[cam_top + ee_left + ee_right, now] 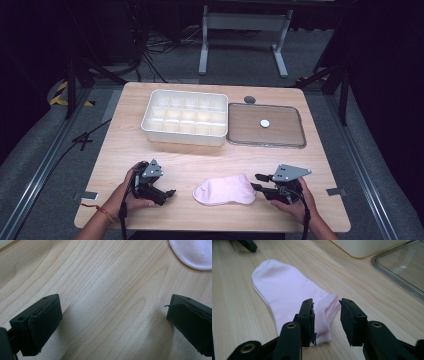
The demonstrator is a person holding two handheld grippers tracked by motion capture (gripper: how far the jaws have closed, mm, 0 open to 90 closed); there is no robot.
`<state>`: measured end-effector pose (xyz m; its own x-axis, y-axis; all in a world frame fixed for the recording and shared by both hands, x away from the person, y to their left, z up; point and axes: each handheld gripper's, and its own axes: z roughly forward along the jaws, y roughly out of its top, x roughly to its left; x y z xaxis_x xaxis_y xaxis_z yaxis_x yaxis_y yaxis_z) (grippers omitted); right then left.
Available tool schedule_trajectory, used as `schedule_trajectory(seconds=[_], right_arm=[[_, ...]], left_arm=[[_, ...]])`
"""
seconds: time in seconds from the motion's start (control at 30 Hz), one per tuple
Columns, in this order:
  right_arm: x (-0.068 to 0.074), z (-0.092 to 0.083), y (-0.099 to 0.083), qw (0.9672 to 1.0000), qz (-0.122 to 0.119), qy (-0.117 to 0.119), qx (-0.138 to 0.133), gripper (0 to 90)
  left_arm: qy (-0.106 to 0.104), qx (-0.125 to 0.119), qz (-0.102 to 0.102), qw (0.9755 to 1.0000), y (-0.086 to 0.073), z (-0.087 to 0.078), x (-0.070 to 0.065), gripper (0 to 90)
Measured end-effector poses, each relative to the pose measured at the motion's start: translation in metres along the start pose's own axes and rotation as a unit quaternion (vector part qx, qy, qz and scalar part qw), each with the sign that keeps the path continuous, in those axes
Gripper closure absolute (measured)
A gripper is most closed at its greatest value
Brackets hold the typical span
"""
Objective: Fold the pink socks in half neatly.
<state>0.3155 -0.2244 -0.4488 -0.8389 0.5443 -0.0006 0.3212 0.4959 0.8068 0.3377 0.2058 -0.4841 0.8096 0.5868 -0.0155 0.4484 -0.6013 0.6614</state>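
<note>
A pale pink sock point(225, 190) lies flat on the wooden table near the front edge, between the two hands. My right gripper point(256, 181) points left at the sock's cuff end. In the right gripper view its jaws point(326, 302) stand a little apart just over the cuff of the sock point(287, 287), and the pads do not press on it. My left gripper point(167, 194) rests left of the sock, held by a hand. Its jaws point(115, 302) are wide open over bare wood, with the toe of the sock point(195, 252) at the upper right.
A white divided box point(182, 136) stands at the back middle of the table. Beside it on the right lies a clear, flat, rimmed lid point(266, 145) with a small white disc point(264, 122) on it. A grey round thing point(249, 99) lies behind the lid.
</note>
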Motion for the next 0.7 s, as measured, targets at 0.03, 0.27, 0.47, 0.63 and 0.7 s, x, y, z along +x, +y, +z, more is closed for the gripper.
schedule_trajectory(seconds=[0.03, 0.27, 0.47, 0.63, 0.7], right_arm=[[0.002, 0.003, 0.003, 1.0000, -0.004, 0.003, -0.001, 64.7], [0.019, 0.025, 0.018, 0.9989, -0.025, 0.040, 0.003, 71.2], [0.037, 0.050, 0.026, 0.9963, -0.050, 0.065, 0.024, 74.5], [0.046, 0.067, 0.029, 0.9941, -0.064, 0.080, 0.036, 75.6], [0.047, 0.071, 0.028, 0.9935, -0.064, 0.084, 0.041, 75.7]], left_arm=[[0.000, 0.000, -0.001, 1.0000, 0.000, 0.000, 0.000, 0.3], [0.007, 0.006, -0.004, 0.9999, 0.001, 0.000, -0.002, 1.1], [0.010, -0.001, -0.012, 0.9999, 0.003, 0.000, -0.004, 6.9], [0.006, -0.010, -0.017, 0.9998, 0.009, 0.000, -0.006, 21.2], [-0.009, -0.020, -0.019, 0.9996, 0.013, -0.001, -0.009, 30.1]])
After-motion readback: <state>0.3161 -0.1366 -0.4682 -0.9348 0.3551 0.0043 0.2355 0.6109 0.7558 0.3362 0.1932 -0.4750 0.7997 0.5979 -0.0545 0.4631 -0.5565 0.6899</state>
